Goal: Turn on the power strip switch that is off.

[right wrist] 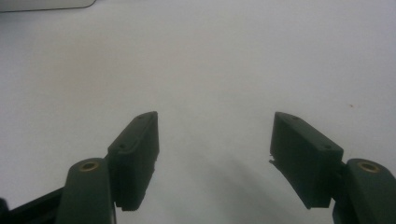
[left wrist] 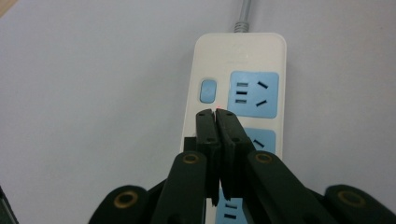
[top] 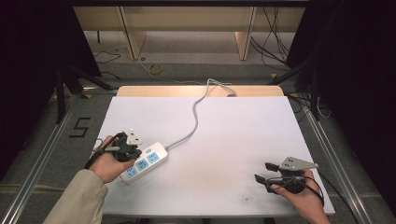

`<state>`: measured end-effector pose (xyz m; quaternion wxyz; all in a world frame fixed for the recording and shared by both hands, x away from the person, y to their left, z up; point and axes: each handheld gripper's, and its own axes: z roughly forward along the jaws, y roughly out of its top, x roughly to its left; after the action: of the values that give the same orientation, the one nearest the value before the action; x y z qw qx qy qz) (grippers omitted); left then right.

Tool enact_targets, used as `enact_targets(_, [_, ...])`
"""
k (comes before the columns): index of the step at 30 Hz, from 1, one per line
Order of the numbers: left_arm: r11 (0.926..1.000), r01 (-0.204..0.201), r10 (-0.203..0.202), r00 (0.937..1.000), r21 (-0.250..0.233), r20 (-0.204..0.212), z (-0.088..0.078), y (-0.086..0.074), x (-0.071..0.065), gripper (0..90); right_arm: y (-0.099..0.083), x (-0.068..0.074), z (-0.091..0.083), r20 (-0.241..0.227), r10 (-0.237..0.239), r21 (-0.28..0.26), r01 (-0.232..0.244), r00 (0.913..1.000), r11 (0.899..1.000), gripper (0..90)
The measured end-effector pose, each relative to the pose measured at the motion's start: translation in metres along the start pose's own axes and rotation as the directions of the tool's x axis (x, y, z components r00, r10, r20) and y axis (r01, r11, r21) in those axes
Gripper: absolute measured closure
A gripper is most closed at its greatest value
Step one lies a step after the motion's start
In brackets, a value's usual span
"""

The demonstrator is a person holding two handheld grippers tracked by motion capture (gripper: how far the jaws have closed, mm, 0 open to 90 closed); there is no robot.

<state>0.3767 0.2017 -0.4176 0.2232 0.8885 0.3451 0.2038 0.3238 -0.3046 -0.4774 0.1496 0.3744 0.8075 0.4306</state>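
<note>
A white power strip (top: 142, 161) with blue sockets lies at the left of the white table (top: 224, 140), its grey cord (top: 194, 121) running off toward the far edge. My left gripper (top: 133, 151) hovers over the strip's middle. In the left gripper view its jaws (left wrist: 215, 112) are shut with nothing between them, tips just below the blue switch (left wrist: 208, 90), a small red glow at the tips, and a blue socket (left wrist: 254, 94) to the right. My right gripper (top: 262, 171) rests at the table's near right, open (right wrist: 215, 135) over bare white surface.
The cord drops over the table's far edge (top: 219, 86) toward the floor. Metal rails (top: 42, 154) flank the table, and black frames and loose cables (top: 275, 51) stand beyond. A white object's edge (right wrist: 46, 4) sits at the top left of the right gripper view.
</note>
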Motion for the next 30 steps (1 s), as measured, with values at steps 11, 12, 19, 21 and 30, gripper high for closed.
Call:
enact_targets(11, [0.9972,-0.014,0.016,0.9996,-0.073,0.023,-0.001,0.011,-0.011,85.3,0.0,0.0,0.0,-0.002,-0.001,-0.002,0.001,1.0,1.0,33.6])
enact_targets(12, [0.9968,-0.013,0.016,0.9994,-0.079,0.03,-0.001,0.012,-0.012,84.5,0.0,0.0,0.0,-0.003,0.0,-0.001,0.0,1.0,1.0,33.6])
enact_targets(19, [0.9866,0.007,0.006,0.997,-0.163,0.077,0.001,0.016,-0.018,74.0,0.0,0.0,0.0,-0.005,-0.001,-0.002,0.001,1.0,1.0,33.6])
enact_targets(21, [0.9827,0.021,-0.003,0.9953,-0.184,0.096,0.001,0.016,-0.019,70.1,0.0,0.0,0.0,-0.007,-0.001,-0.003,0.001,1.0,1.0,33.6])
enact_targets(30, [0.9617,0.048,-0.005,0.9877,-0.27,0.157,0.004,0.019,-0.024,53.7,0.0,0.001,0.0,-0.011,-0.002,-0.003,0.002,0.9999,1.0,33.6])
